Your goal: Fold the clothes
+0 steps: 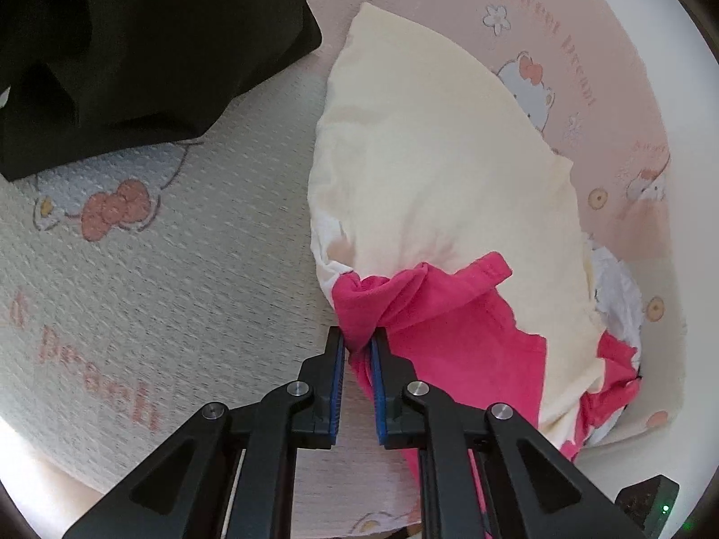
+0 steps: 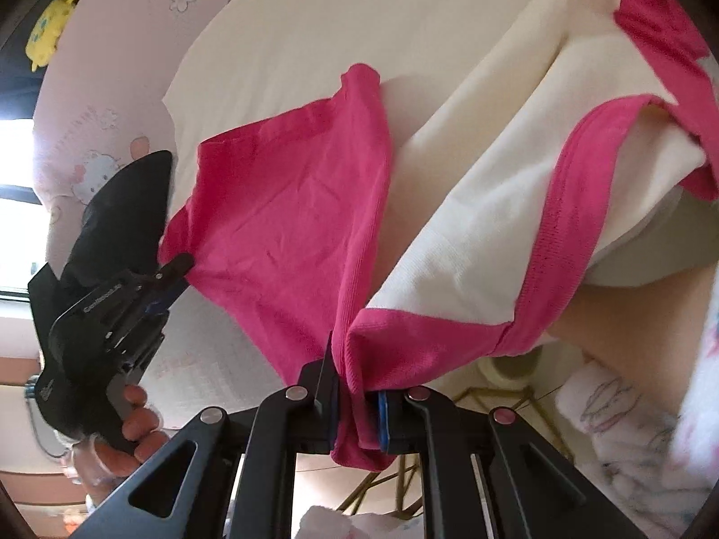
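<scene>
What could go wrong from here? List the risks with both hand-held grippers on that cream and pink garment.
1. The left hand-held gripper pinches only a bunched pink edge of the cream and pink garment; it could slip out.
2. The right hand-held gripper grips near the pink trim, so uneven pulling may skew the fold.
3. The black garment lies close and could get dragged.

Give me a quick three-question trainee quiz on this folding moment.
1. True or false: both grippers are shut on the shirt.
2. What colour cloth sits between the left gripper fingers? A) black B) pink C) cream
3. Name the dark item lying beyond the shirt on the blanket in the left wrist view.

Key: 1 true; the right gripper also pinches pink trim. 2 B. 3 black garment.
</scene>
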The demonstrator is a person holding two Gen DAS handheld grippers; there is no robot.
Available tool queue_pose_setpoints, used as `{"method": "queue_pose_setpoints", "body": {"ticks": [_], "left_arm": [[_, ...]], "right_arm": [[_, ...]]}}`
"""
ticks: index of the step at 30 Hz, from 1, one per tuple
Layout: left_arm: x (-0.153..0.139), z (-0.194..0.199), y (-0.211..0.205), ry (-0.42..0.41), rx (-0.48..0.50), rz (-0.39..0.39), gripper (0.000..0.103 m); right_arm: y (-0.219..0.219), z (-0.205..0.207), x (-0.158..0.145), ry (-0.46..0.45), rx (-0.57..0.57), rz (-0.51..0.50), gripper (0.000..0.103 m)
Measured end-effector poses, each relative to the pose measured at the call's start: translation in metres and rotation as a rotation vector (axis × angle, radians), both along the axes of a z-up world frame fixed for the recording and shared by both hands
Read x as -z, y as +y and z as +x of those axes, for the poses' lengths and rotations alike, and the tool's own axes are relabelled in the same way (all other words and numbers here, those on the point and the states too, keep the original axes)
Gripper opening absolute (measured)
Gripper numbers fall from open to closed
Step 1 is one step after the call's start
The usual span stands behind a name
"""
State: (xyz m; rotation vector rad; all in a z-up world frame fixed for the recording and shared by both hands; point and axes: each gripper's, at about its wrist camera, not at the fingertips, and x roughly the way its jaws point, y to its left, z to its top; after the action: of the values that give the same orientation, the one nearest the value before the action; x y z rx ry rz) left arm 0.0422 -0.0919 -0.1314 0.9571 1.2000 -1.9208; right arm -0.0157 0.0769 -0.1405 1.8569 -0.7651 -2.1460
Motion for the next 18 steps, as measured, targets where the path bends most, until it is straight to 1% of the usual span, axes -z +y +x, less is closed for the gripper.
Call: {"method": "queue_pose_setpoints", "body": {"ticks": [2, 4, 5, 6, 7, 8, 10, 12, 15, 16, 17, 18], "left_arm": [[-0.003, 0.003, -0.004, -0.054, -0.01, -0.058, 0.005], [-0.005, 0.007, -0.009, -0.109, -0.02, -0.117, 0.005], [-0.005, 0.011, -0.013, -0.097, -0.01, -0.113, 0.005], [-0.005, 0.016, -0.018, -0.055, -0.002, -0.086, 0.005], [-0.005, 0.022, -0.023, -0.008, 0.002, -0.055, 0.005], [-0.006, 0.028, -0.027, 0.046, 0.011, -0.035, 0.005], [-0.01, 0.032, -0.028, 0.096, 0.041, -0.032, 0.006], [-0.014, 0.032, -0.028, 0.122, 0.071, -0.027, 0.007], [-0.018, 0.025, -0.026, 0.127, 0.115, -0.005, 0.008], [-0.019, 0.022, -0.025, 0.126, 0.123, 0.002, 0.011], [-0.019, 0.02, -0.024, 0.125, 0.128, 0.009, 0.014], [-0.02, 0.017, -0.023, 0.121, 0.133, 0.013, 0.027]], "right_arm": [[-0.002, -0.001, 0.002, 0.001, -0.02, -0.006, 0.011], [-0.003, -0.004, 0.004, 0.009, -0.022, -0.001, 0.011], [-0.002, -0.005, 0.006, 0.008, -0.017, -0.011, 0.015], [-0.001, -0.006, 0.008, 0.007, -0.011, -0.021, 0.015], [0.001, -0.007, 0.01, 0.009, -0.003, -0.032, 0.019], [0.002, -0.006, 0.007, 0.02, 0.012, -0.044, 0.036], [0.006, -0.004, 0.0, 0.043, 0.04, -0.064, 0.06], [0.01, 0.004, -0.016, 0.07, 0.05, -0.039, 0.061], [0.016, 0.011, -0.039, 0.132, 0.073, -0.018, 0.061], [0.017, 0.013, -0.045, 0.147, 0.075, -0.016, 0.062], [0.02, 0.016, -0.051, 0.156, 0.077, -0.007, 0.063], [0.023, 0.019, -0.057, 0.165, 0.078, 0.002, 0.063]]}}
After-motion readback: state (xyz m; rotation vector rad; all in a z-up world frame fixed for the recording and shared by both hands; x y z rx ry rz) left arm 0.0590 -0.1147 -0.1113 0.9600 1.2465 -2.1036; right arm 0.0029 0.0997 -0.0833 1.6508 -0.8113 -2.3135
